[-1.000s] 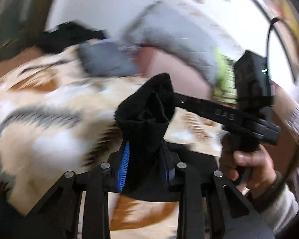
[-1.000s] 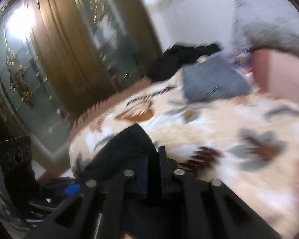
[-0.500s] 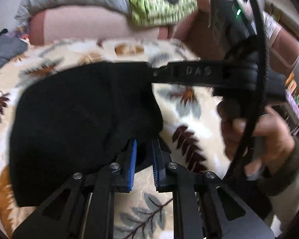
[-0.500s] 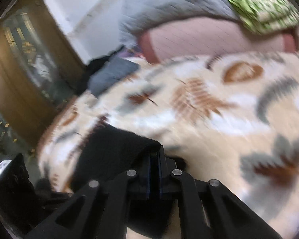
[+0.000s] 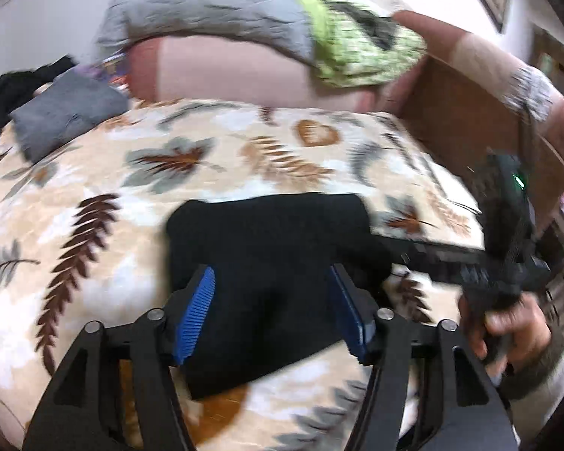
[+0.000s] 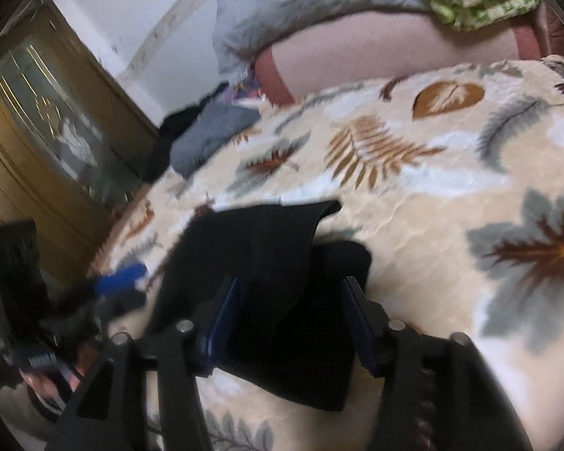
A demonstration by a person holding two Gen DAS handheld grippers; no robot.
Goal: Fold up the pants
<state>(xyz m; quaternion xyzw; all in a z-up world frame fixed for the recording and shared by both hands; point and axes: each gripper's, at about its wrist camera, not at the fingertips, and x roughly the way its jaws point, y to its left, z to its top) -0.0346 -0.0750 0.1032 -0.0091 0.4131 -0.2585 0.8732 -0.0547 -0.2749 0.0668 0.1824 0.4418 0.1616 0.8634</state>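
The black pants (image 5: 274, 259) lie folded in a small bundle on the leaf-patterned blanket (image 5: 105, 233). My left gripper (image 5: 272, 293) is open, its blue pads either side of the near part of the bundle. My right gripper (image 6: 291, 298) is open too, its jaws either side of the same pants (image 6: 278, 248). In the left wrist view the right gripper (image 5: 507, 263) shows at the right, held by a hand. In the right wrist view the left gripper's blue pad (image 6: 120, 282) shows at the left.
A folded grey garment (image 5: 64, 116) and a dark garment (image 5: 15, 90) lie at the bed's far left. A pink bolster (image 5: 237, 75) with a grey quilt (image 5: 214, 7) and a green patterned cloth (image 5: 361, 49) lines the back. A wooden wardrobe (image 6: 45, 143) stands left.
Both grippers have opened and let go of the pants. The pants, held up a second ago, now lie folded on the blanket.
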